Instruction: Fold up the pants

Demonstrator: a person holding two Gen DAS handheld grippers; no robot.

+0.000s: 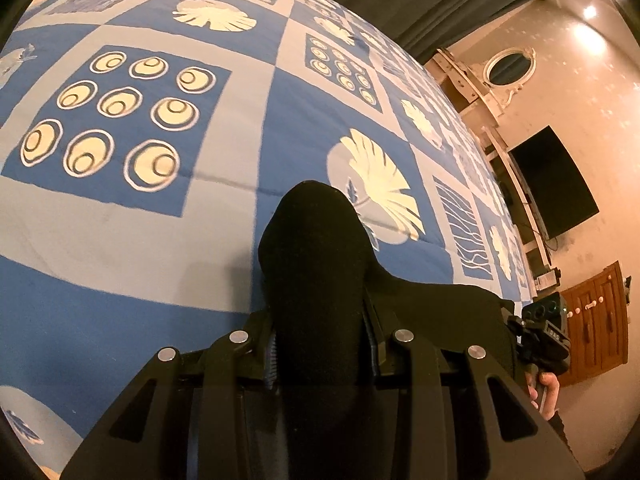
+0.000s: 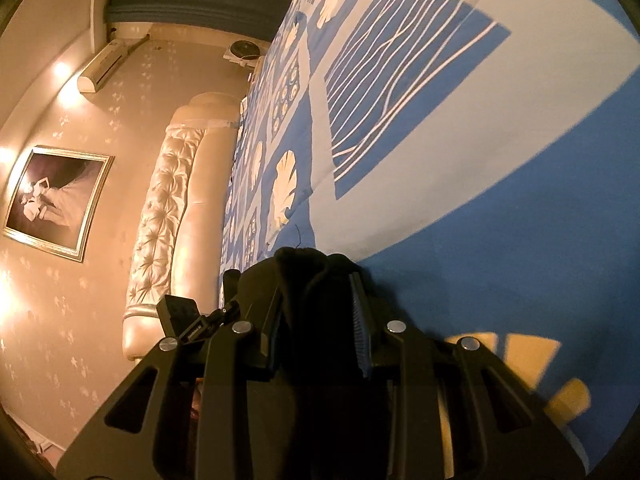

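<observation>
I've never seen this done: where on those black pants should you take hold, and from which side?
At an edge, where the pants bunch into a thick fold, coming level over the bedspread. Both sets of jaws already pinch such bunches, cloth standing between them.

Both views are being lit warmly and rather dimly by wall lamps [image 1: 588, 38], whose glare is being blown out to white on the wallpaper [image 2: 60, 72]. Straight lines are being bent strongly toward the dark round edges by the fisheye lenses. The black pants [image 1: 316, 272] are being rendered without detail, and a soft shadow is being cast on the bedspread [image 1: 224, 276] beside them. Slight blur is being seen on the printed pattern.
</observation>
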